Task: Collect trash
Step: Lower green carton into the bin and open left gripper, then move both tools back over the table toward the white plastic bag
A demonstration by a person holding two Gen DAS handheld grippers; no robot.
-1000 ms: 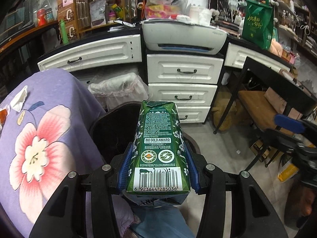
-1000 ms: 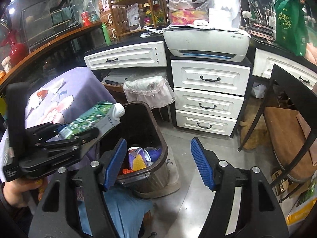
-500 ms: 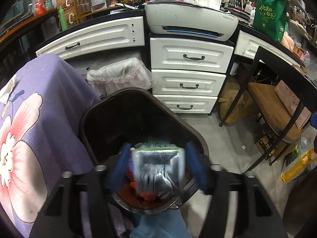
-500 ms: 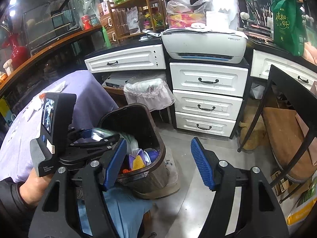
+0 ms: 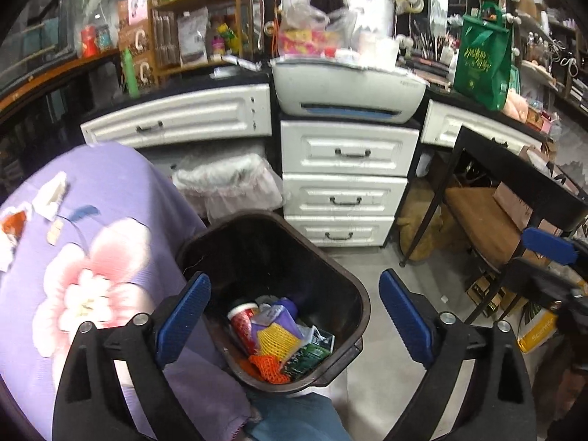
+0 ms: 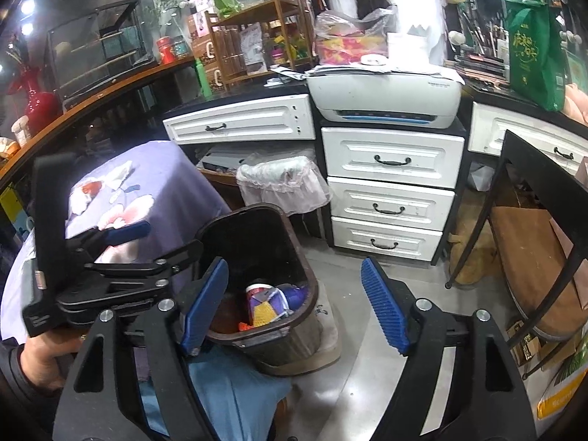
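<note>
1. White drawer unit (image 5: 345, 180) w/ printer (image 5: 349, 92) on top stands well ahead of both grippers; green bag (image 5: 481, 62) up to the right of it.
2. Purple flowered cloth (image 5: 92, 228) on the left. The left wrist view shows scraps on it (image 5: 51, 194) up close; in the right wrist view they're small and far off.
3. Dark trash bin (image 5: 352, 294) sits on the floor just under and ahead of the left gripper (image 5: 294, 312), between its fingers in that view. From the right gripper (image 6: 294, 301) the bin (image 6: 257, 228) is ahead and slightly left.
4. Left gripper: jaws have just been opening, now wide, nothing between the pads. The right wrist view also shows it from the side (image 6: 121, 253), w/ the hand (image 6: 40, 360) gripping its handle.
5. Right gripper: jaws have just been widening too, wide and empty. Only one blue pad (image 5: 547, 246) shows at the right edge of the left wrist view.
6. Green carton (image 5: 308, 356) lies in the bin among other trash, seen only in the left wrist view; the bin's near wall hides it from the right one.
7. Red-and-white cup (image 5: 242, 319) and yellow net (image 5: 275, 338) in the bin show in both views.
</note>
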